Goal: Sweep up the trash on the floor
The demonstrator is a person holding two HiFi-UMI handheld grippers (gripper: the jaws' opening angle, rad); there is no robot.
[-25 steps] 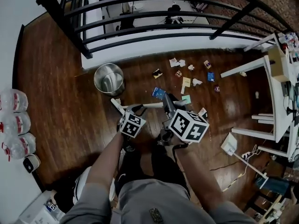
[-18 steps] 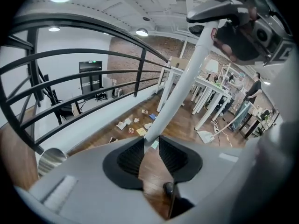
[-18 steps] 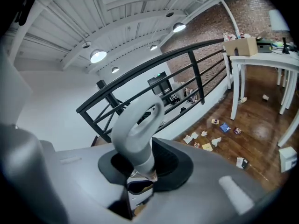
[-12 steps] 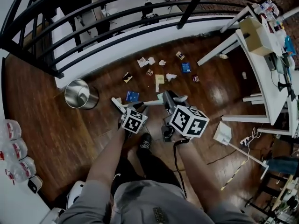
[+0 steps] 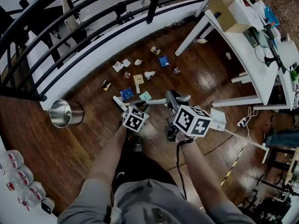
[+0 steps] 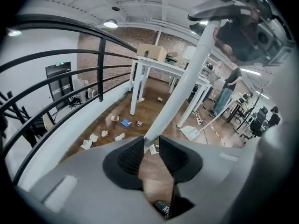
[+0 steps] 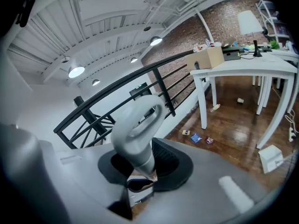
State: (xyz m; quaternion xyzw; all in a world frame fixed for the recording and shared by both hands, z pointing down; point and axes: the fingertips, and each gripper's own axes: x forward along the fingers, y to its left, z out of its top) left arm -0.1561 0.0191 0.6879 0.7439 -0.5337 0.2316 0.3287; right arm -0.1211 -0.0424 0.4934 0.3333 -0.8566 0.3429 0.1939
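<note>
Left gripper (image 6: 150, 146): its fingers stood partway closed, pinching the white pole of the broom (image 5: 154, 102) low on the shaft.
Right gripper (image 7: 141, 163): its fingers were clamped on the grey looped grip at the broom's top end.
Broom: it was held roughly level between the two grippers, above the wooden floor (image 5: 93, 139), in front of the person's legs.
Dustpan (image 5: 217, 120): white, it lay on the floor just to the right of the right gripper, with its long handle running away to the right.
Trash (image 5: 138, 80): paper scraps and small packets were scattered on the floor just beyond the broom, reaching toward the white wall base.
Bin (image 5: 65, 113): shiny metal, it stood on the floor to the left, well apart from the trash.
Counter (image 5: 243, 36): white, at the right, it carried a cardboard box (image 5: 224, 6).
Railing (image 5: 70, 27): black bars ran along the far edge.
</note>
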